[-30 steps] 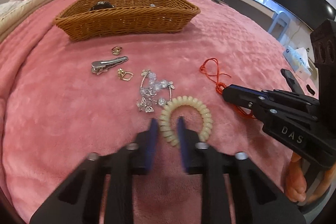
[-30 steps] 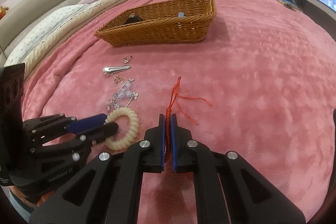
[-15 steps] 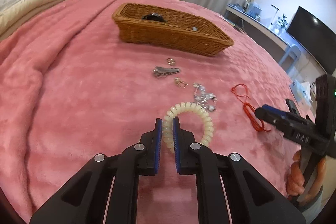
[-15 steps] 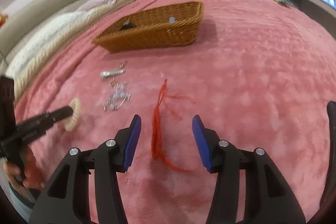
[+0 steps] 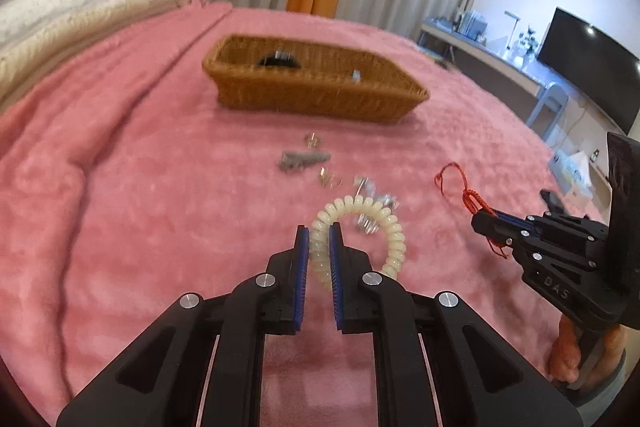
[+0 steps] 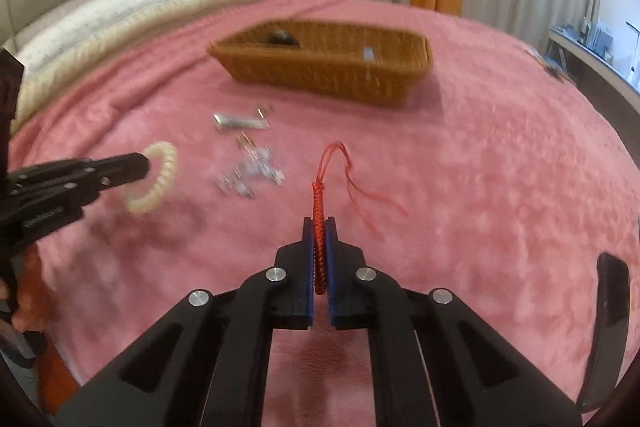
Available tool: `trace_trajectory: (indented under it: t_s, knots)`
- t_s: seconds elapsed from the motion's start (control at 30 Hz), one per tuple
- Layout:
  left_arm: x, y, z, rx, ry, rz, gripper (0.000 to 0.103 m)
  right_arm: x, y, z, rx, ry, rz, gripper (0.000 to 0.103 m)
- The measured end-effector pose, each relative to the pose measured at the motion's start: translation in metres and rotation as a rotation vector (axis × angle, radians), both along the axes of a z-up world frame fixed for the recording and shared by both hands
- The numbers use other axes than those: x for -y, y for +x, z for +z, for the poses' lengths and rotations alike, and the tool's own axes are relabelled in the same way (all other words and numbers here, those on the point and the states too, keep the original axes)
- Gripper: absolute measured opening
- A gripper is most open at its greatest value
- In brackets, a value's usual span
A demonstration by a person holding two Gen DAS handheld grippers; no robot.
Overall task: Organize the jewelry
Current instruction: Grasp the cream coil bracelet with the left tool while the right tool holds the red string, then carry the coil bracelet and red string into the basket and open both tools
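My left gripper (image 5: 319, 233) is shut on a cream spiral hair tie (image 5: 372, 213) and holds it above the pink blanket; it also shows in the right wrist view (image 6: 158, 177). My right gripper (image 6: 319, 227) is shut on a red braided cord (image 6: 318, 195), its loose ends trailing right; the cord also shows in the left wrist view (image 5: 460, 183). A wicker basket (image 5: 316, 95) with a dark item and a small silver piece inside stands further back. A silver hair clip (image 5: 302, 159), small gold rings (image 5: 328, 179) and a crystal bracelet (image 6: 252, 175) lie on the blanket.
The pink blanket (image 5: 140, 187) covers a bed, with pillows at the far left (image 6: 100, 15). A desk and a TV (image 5: 588, 67) stand at the right beyond the bed edge. Curtains hang behind the basket.
My right gripper was open over the red cord half a second ago; it has shut on it and lifted it. My left gripper has lifted the hair tie higher and tilted up toward the basket.
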State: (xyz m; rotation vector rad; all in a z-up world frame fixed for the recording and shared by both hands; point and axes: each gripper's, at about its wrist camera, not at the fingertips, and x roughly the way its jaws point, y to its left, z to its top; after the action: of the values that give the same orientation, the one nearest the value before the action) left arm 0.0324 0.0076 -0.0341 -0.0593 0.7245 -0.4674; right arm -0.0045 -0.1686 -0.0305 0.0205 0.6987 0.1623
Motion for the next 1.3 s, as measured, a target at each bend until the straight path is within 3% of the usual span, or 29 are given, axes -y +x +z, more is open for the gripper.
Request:
trace_trajectory:
  t_s: [0.27,0.53,0.7,0.93,1.1,1.3]
  knots:
    - [0.004,0.002,0.062,0.136,-0.039,-0.018,0.009,0.009,0.003,0.060,0.118,0.021,0.015,0.004]
    - [0.025,0.037,0.117,0.262,-0.017,-0.023,0.009,0.022,0.060,0.114,0.206,0.003,-0.024,0.004]
    - [0.037,0.073,0.133,0.298,-0.025,-0.008,0.009,0.031,0.114,0.126,0.212,0.027,-0.044,0.004]
    - [0.047,0.145,0.112,0.256,-0.094,0.007,0.009,0.043,0.186,0.098,0.186,0.093,-0.057,0.004]
    - [0.055,0.187,0.078,0.192,-0.087,0.037,0.009,0.046,0.224,0.059,0.114,0.120,-0.072,0.004]
    - [0.059,0.208,0.035,0.111,-0.070,0.039,0.009,0.047,0.244,0.028,0.041,0.113,-0.066,0.004]
